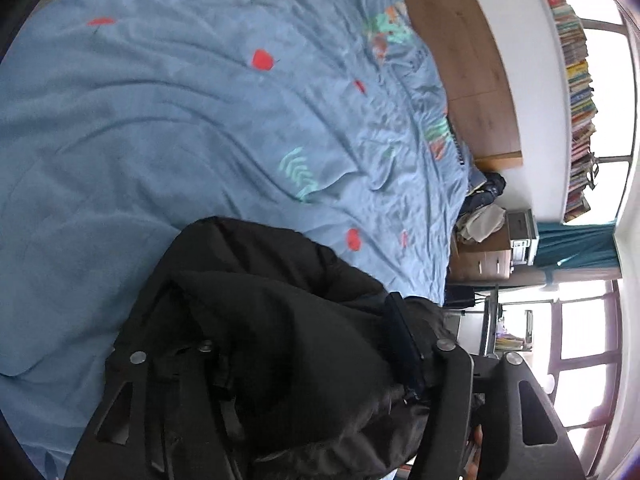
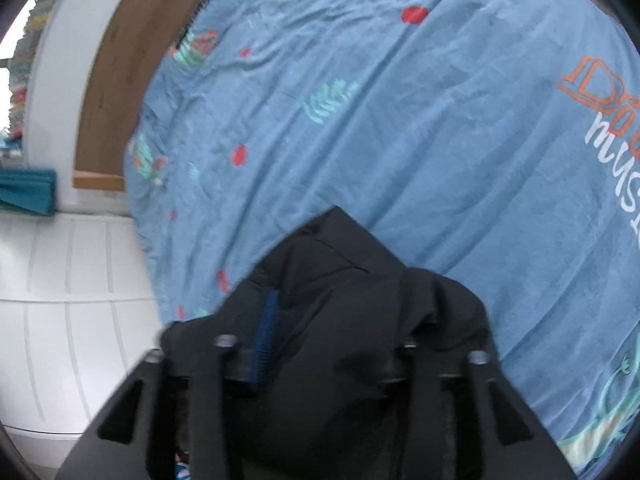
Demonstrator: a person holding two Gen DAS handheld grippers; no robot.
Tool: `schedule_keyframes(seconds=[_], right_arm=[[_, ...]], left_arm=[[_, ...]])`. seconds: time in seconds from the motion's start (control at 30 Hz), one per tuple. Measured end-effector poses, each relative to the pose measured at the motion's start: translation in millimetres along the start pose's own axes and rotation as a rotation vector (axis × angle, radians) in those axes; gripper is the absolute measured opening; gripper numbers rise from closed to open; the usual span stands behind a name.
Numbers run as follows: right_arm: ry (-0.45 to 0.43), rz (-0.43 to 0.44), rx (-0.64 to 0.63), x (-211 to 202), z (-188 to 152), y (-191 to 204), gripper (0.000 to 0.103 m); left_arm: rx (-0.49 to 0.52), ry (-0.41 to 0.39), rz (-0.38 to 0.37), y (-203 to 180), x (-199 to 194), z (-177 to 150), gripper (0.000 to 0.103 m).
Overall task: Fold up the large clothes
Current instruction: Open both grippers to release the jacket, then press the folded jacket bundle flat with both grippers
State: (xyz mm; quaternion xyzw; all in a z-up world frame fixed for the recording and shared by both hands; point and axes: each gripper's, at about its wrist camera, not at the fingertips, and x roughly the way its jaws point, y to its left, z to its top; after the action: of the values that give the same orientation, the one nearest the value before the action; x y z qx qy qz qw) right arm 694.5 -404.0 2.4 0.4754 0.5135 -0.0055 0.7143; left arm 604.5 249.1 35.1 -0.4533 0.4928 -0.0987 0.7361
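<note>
- A black jacket (image 1: pixel 264 320) is bunched up over the near part of a bed, its dark padded cloth heaped right across the fingers of both tongs
- In the right wrist view the same jacket (image 2: pixel 344 320) rises to a pointed fold, with a strip of blue lining (image 2: pixel 266 336) showing along its left side
- The left gripper (image 1: pixel 292 364) has its fingers buried in the jacket; cloth fills the space between the two arms, but the tips are covered, so I cannot tell how far apart they stand or whether they pinch the cloth
- The right gripper (image 2: pixel 320 360) is likewise draped with jacket cloth over both fingers; its tips are hidden and its grip cannot be told
- Under the jacket lies a blue bedsheet (image 1: pixel 180 120) with red dots, teal leaf prints and some lettering, creased all over
- Beyond the bed's far edge stands a brown wooden headboard (image 1: pixel 468 52) against a white wall
- Further off, in the left wrist view, a row of books (image 1: pixel 576 80) runs along a bright window, with a small wooden cabinet (image 1: pixel 484 266) beside the bed
</note>
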Motion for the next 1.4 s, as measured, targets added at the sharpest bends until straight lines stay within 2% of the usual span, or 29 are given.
schedule_keyframes(seconds=[0.03,0.13,0.37,0.5,0.63,0.77,0.9,1.07,1.23,1.4], right_arm=[[-0.011,0.013,0.003,-6.1,0.6,2.7,0.052],[-0.028,0.034,-0.006,-19.4,2.0,11.5,0.055],[-0.058,0.087,-0.052,-52.8,-5.5,36.3,0.062],[-0.1,0.124,-0.083,-74.6,-15.7,46.1,0.063],[-0.131,0.123,-0.176,-94.5,-35.2,62.5,0.063],[-0.126,0.059,-0.337,-96.5,-66.0,83.2,0.063],[-0.082,-0.006,-0.535,-75.3,-114.8,98.0,0.063],[-0.03,-0.041,-0.711,-38.2,-176.0,100.4,0.063],[-0.019,-0.082,-0.844,-4.3,-229.0,96.7,0.063],[-0.019,-0.136,-0.965,23.7,-258.9,91.5,0.063]], left_arm=[[0.009,-0.004,0.002,-4.2,-4.6,0.0,0.064],[0.017,-0.021,-0.012,-12.9,-16.5,0.5,0.069],[0.069,-0.126,0.004,-35.1,-57.3,-0.3,0.076],[0.191,-0.159,0.094,-61.4,-77.2,-14.1,0.079],[0.311,-0.169,0.179,-80.1,-76.4,-39.3,0.079],[0.436,-0.161,0.263,-91.6,-56.0,-79.1,0.079],[0.557,-0.139,0.317,-93.3,-21.9,-128.8,0.079],[0.644,-0.116,0.34,-89.7,17.3,-174.8,0.079],[0.728,-0.127,0.371,-90.2,42.1,-205.0,0.079],[0.81,-0.13,0.394,-90.5,65.6,-217.7,0.08]])
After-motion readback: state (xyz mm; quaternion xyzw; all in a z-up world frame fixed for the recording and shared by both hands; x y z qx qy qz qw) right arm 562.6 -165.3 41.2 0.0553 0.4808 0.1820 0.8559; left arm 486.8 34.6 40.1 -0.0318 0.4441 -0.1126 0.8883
